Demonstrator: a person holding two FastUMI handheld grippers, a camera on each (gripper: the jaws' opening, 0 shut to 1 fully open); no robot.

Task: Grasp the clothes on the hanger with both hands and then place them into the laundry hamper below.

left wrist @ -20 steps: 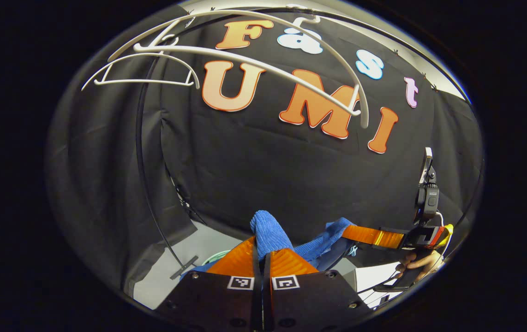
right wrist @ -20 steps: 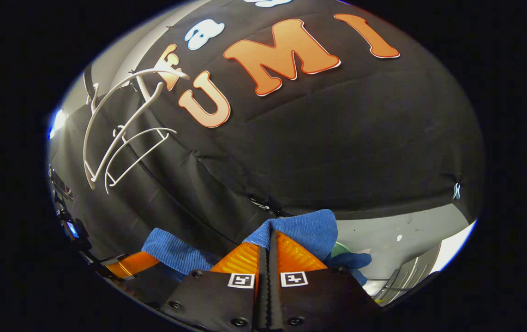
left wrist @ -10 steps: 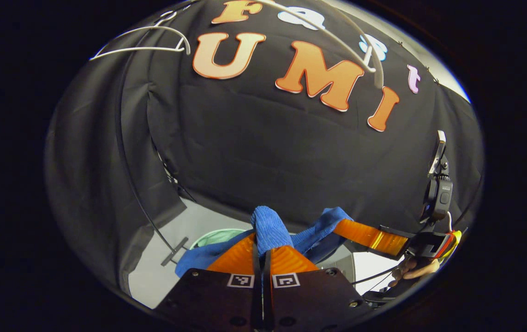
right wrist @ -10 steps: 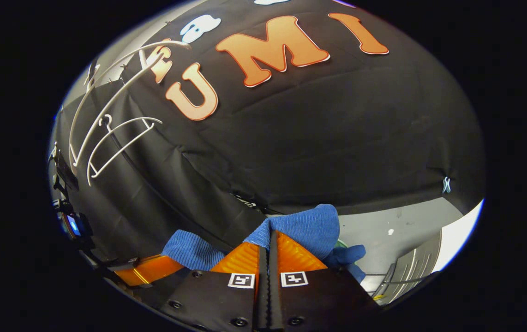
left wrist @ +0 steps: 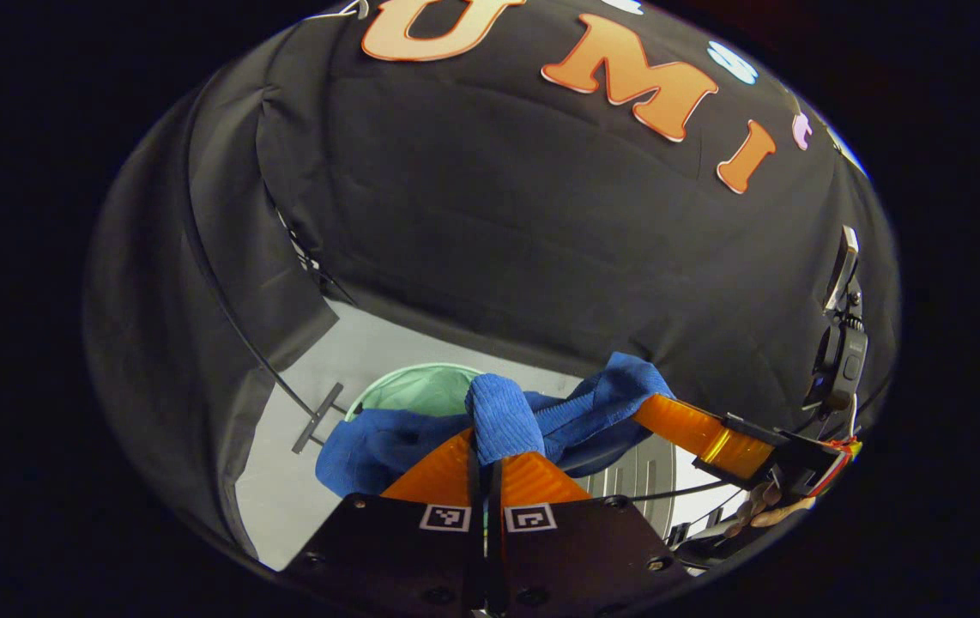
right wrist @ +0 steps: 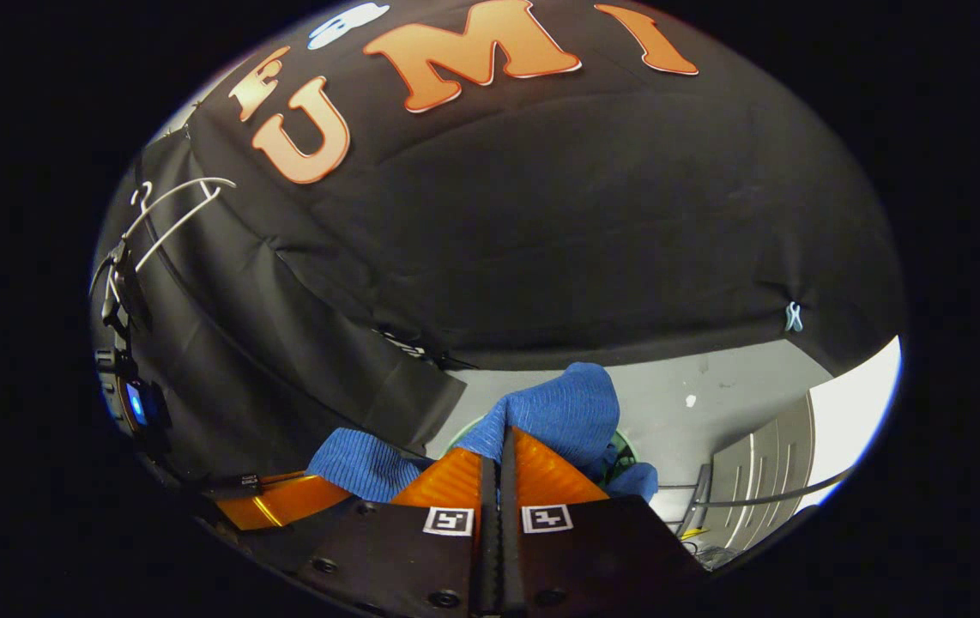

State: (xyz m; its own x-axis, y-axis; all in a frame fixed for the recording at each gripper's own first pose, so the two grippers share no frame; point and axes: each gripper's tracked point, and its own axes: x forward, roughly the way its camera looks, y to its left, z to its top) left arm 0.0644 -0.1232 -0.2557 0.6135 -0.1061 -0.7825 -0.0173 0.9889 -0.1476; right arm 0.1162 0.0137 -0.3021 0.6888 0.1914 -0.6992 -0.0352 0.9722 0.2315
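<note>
Left gripper view: left claw [left wrist: 486, 459] clamped on blue garment [left wrist: 503, 416].
Right claw [right wrist: 499, 459]: likewise clamped on it.
Hamper [left wrist: 408, 390]: beneath; lower evenly, release together.

— What's behind?
— A black cloth wall [left wrist: 499, 215], creased, hanging down to a pale grey floor [right wrist: 713, 403].
— Anything else?
— A grey slatted panel [right wrist: 756, 472] at the right of the right gripper view, a bright white surface [right wrist: 855, 429] beside it.

Garment [left wrist: 387, 438] between both claws — above hamper [left wrist: 408, 390], before wall.
</note>
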